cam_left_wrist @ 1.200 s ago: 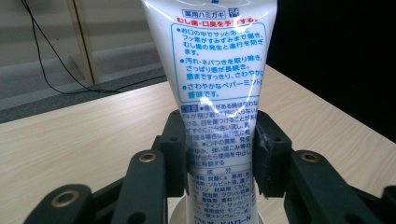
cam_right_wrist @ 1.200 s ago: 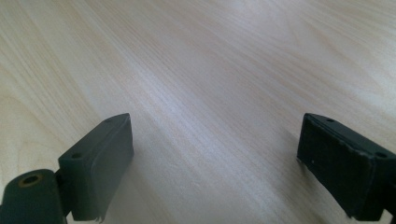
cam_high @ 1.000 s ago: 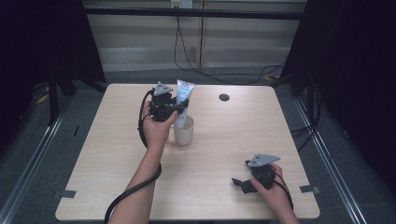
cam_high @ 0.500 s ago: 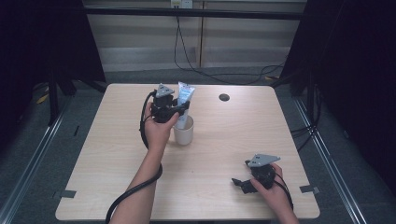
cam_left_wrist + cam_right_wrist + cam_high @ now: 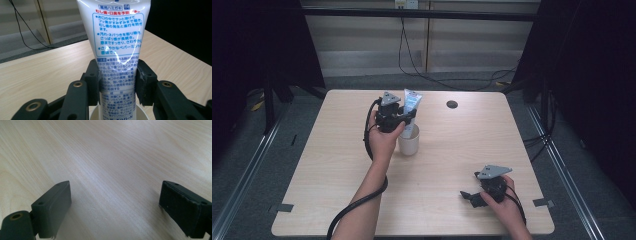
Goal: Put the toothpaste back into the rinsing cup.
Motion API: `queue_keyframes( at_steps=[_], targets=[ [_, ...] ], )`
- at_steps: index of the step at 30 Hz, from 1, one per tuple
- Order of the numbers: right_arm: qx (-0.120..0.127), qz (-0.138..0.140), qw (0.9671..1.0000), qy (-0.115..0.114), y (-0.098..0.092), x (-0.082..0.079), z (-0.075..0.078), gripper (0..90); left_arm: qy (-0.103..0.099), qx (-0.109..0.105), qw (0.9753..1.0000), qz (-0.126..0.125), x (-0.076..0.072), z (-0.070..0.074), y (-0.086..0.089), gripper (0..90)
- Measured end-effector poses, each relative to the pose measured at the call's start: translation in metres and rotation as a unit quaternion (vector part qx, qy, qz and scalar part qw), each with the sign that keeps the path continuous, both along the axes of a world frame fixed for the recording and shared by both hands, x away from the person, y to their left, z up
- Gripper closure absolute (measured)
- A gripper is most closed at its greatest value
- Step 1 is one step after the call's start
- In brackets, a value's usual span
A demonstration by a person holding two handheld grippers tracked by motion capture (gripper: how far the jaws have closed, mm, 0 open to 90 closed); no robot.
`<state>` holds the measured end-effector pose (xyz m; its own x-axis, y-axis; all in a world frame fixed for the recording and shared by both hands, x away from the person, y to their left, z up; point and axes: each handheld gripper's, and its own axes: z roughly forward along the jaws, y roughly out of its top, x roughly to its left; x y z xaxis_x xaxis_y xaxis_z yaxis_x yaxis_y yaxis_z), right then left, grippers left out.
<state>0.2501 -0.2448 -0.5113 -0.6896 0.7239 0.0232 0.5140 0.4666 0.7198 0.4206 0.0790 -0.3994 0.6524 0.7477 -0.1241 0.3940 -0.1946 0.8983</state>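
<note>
A pale wooden table [image 5: 332, 170] is lying under both tools, its grain running bare beneath the right gripper's jaws in the right gripper view. The person's left forearm [image 5: 364, 200] is reaching in from the near edge, and the left hand [image 5: 382, 142] is lifting the left gripper [image 5: 408, 119] above the middle of the table, with its black cable [image 5: 362, 202] looping back down along the arm. That gripper is clamping a white tube [image 5: 411, 107] between its jaws; in the left gripper view the tube [image 5: 117, 50] is standing upright with blue and red printed text facing the camera, and both pads are pressing against its lower part, one on each side. Directly under the gripper, a white cup [image 5: 408, 144] is sitting on the table, and the tube's bottom end is dipping into the cup's rim [image 5: 93, 115], which is showing just below the jaws. Well apart from this, toward the near right corner, the right hand [image 5: 504, 207] is resting the right gripper [image 5: 468, 196] low over the table, its jaws spread wide with nothing between them. Beyond the left gripper, to its right, a small dark round hole [image 5: 452, 104] is sitting in the far part of the tabletop.
</note>
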Motion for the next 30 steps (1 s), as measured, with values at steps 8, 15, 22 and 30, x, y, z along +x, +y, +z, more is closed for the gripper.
queue_keyframes(
  at_steps=[8,15,22,30],
  targets=[
    [0.000,0.000,1.0000,0.000,0.000,0.000,0.000,10.1,0.004,0.007,1.0000,0.004,0.000,-0.007,-0.001,60.8],
    [0.000,0.000,1.0000,0.000,0.000,0.000,0.000,10.1,0.006,0.011,0.9999,0.002,-0.002,-0.009,-0.002,60.3],
    [0.000,0.000,1.0000,0.000,0.000,0.000,0.000,10.1,0.007,0.019,0.9998,0.001,-0.002,-0.012,-0.004,59.9],
    [0.000,0.000,1.0000,0.000,0.000,0.000,0.000,10.1,0.008,0.022,0.9997,0.002,-0.004,-0.015,-0.005,59.5]
  ],
)
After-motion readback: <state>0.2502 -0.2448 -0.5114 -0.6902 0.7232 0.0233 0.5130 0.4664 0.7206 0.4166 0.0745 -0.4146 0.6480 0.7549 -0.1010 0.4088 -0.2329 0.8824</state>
